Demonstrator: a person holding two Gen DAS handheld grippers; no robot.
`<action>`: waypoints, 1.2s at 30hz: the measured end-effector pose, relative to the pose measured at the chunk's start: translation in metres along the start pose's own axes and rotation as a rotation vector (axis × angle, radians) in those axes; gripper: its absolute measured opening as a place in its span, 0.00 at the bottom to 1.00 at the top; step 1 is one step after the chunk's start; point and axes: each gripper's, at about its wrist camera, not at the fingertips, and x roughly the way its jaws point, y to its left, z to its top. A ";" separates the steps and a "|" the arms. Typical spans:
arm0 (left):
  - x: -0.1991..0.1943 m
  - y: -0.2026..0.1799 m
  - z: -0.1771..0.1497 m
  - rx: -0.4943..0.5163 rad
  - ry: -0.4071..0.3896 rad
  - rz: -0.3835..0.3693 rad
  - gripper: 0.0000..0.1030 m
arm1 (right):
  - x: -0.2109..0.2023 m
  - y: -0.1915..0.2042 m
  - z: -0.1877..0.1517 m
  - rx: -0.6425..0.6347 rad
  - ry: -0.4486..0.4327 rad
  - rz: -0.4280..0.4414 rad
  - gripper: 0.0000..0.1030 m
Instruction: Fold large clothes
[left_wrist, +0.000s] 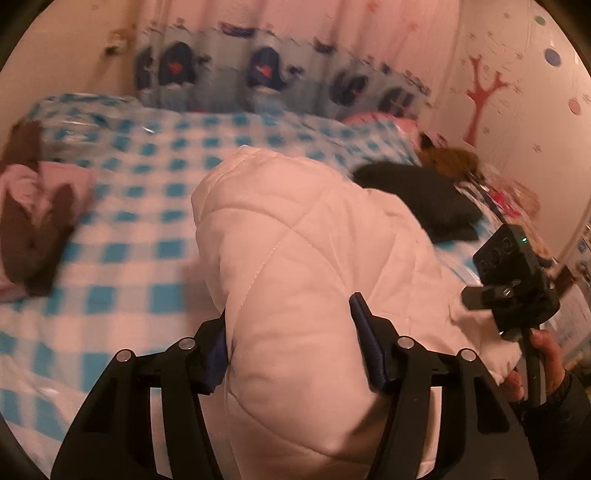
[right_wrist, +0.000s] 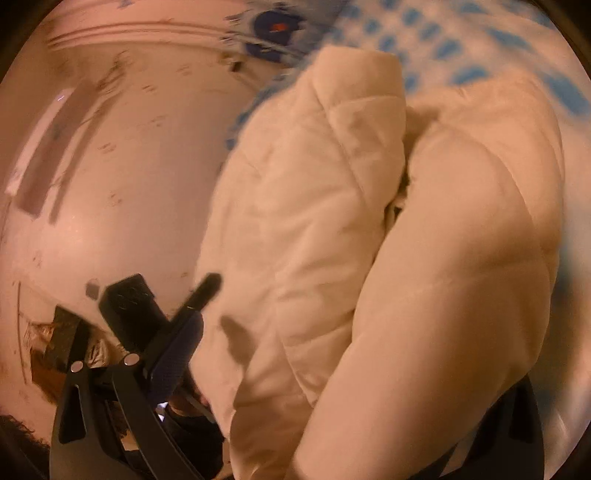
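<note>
Blue-checked bed (left_wrist: 122, 254) under white quilted jacket (left_wrist: 295, 258); left hand-held gripper (left_wrist: 291, 339) clamps it, right hand-held gripper (right_wrist: 332, 332) grip unclear; pink curtain (left_wrist: 295, 22) behind.

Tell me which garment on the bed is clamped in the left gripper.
The white quilted jacket, bulging between the left gripper fingers. The black garment and brown-and-pink pile lie untouched on the checked bedspread.
</note>
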 end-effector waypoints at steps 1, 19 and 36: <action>-0.006 0.018 0.005 -0.016 -0.012 0.022 0.54 | 0.017 0.012 0.012 -0.030 0.009 0.017 0.95; -0.032 0.169 0.013 -0.131 -0.074 -0.015 0.69 | 0.058 0.045 0.058 -0.193 -0.090 -0.340 0.95; 0.047 0.100 -0.023 -0.014 0.007 -0.139 0.73 | 0.190 -0.030 0.093 0.015 -0.114 -0.236 0.45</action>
